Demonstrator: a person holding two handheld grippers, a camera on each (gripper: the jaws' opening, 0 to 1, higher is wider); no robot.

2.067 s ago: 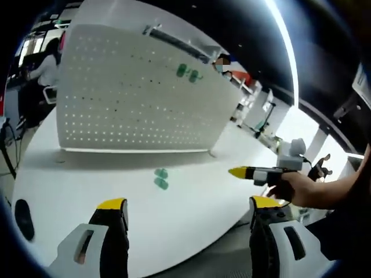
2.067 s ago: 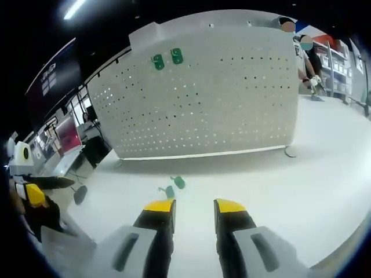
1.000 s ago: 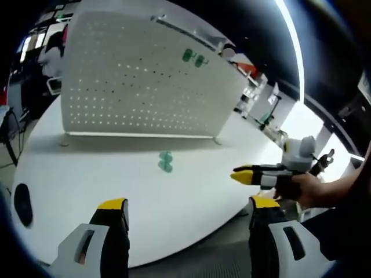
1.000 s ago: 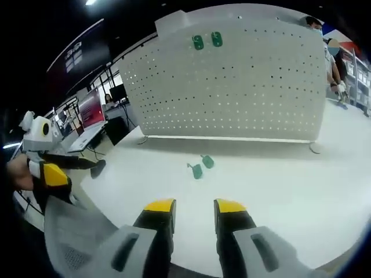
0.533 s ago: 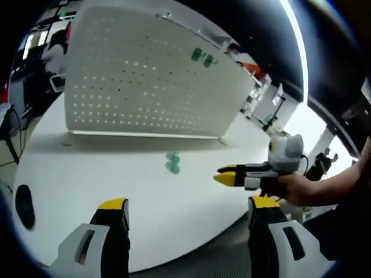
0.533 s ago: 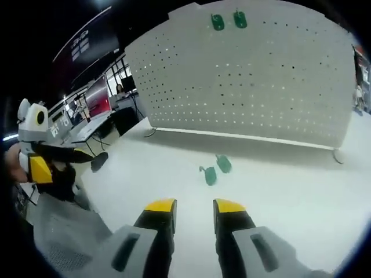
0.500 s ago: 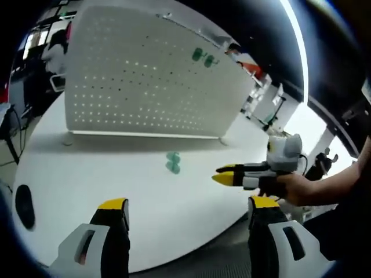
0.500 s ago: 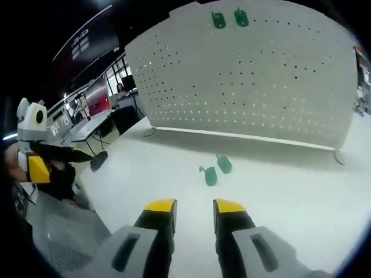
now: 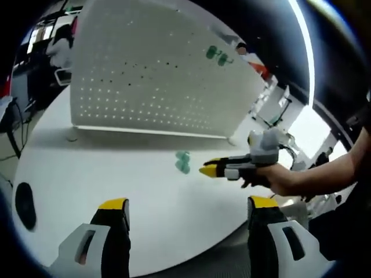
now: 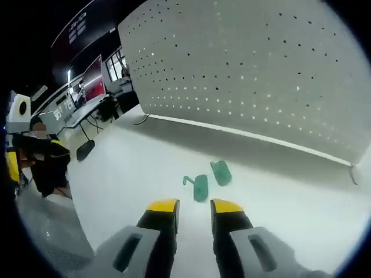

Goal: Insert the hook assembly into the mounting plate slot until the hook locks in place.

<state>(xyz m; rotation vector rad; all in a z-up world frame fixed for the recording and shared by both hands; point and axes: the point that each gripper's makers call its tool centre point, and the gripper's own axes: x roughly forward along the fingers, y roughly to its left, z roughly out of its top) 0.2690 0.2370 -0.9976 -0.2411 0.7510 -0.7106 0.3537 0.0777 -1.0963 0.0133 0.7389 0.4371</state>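
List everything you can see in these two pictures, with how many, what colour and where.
pegboard: one, white, perforated, standing upright on the table
hooks on the pegboard: two, green, near its top edge
hooks on the table: two, green, lying side by side in front of the pegboard
table: one, white, under everything
dark disc: one, black, on the table's near left edge
right gripper: one, yellow tips nearly together, holding nothing, reaching toward the table hooks
hand: one, holding the right gripper
left gripper: one, yellow tips wide apart, empty
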